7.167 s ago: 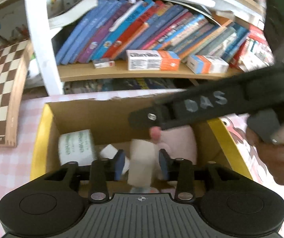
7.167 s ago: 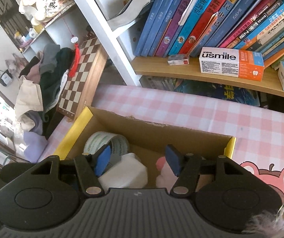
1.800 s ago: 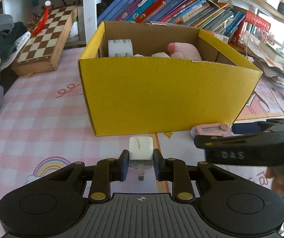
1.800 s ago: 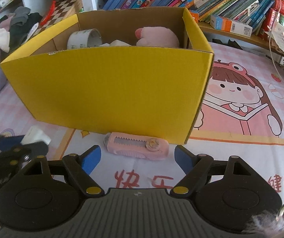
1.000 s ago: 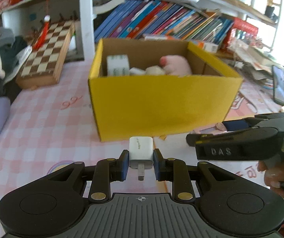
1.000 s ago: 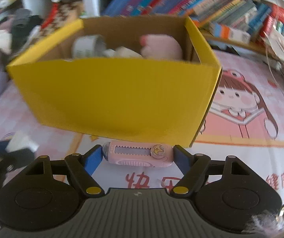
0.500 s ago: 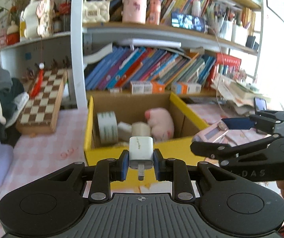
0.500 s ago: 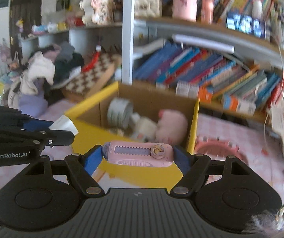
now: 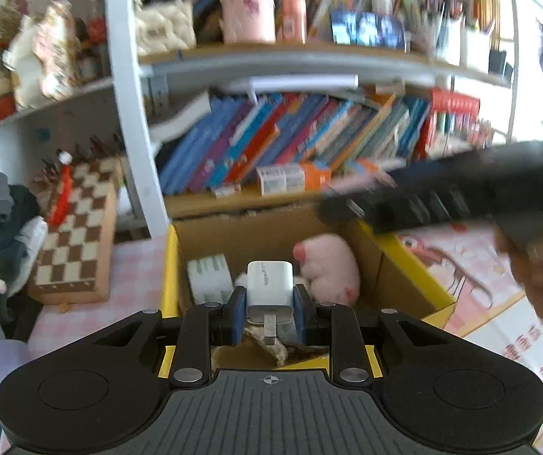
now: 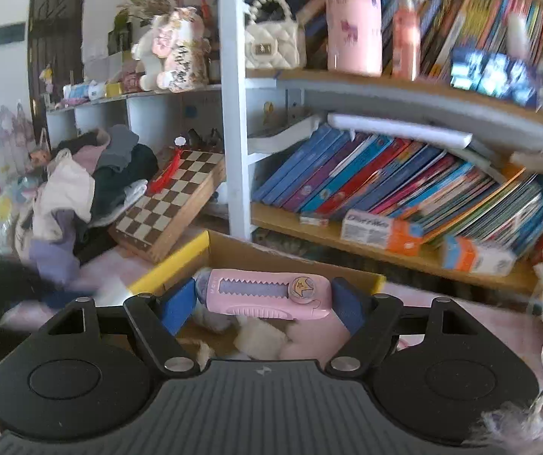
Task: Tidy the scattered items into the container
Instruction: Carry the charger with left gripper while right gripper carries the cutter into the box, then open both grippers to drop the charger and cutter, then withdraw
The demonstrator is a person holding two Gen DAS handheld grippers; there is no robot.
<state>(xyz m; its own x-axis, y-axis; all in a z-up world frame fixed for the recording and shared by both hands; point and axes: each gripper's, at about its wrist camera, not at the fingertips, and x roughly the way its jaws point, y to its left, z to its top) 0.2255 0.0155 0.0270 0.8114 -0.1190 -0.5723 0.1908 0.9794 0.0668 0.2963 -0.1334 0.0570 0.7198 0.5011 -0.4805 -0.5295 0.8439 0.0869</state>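
My left gripper [image 9: 270, 313], seen from its own wrist camera, is clamped on a white plug-in charger [image 9: 270, 288], the blue pads [image 9: 238, 313] pressing its two sides and its metal prong pointing back toward the camera. The charger is held above the open top of the yellow cardboard box [image 9: 169, 265], whose brown interior holds a roll of tape [image 9: 210, 278] at the left, a pink plush toy [image 9: 328, 265] at the right, and some crumpled pale material directly beneath my fingers. My right gripper [image 10: 263, 299], in its own view, is closed on a pink utility knife [image 10: 263, 294], held lengthwise between the blue pads [image 10: 174, 307], with its serrated slider track and a star-marked button facing up. The knife sits over the box's near rim [image 10: 172, 269]; pale and pink items show inside below it. In the left view my right gripper appears as a blurred dark bar [image 9: 442, 197] crossing above the box's far right corner. Behind the box stands a bookshelf [image 10: 385, 261] with slanting rows of books [image 9: 290, 140]; a folded chessboard [image 10: 169, 204] leans at its left, beside a heap of clothes [image 10: 93, 178]. The box rests on a pink checked tablecloth [image 9: 82, 318].
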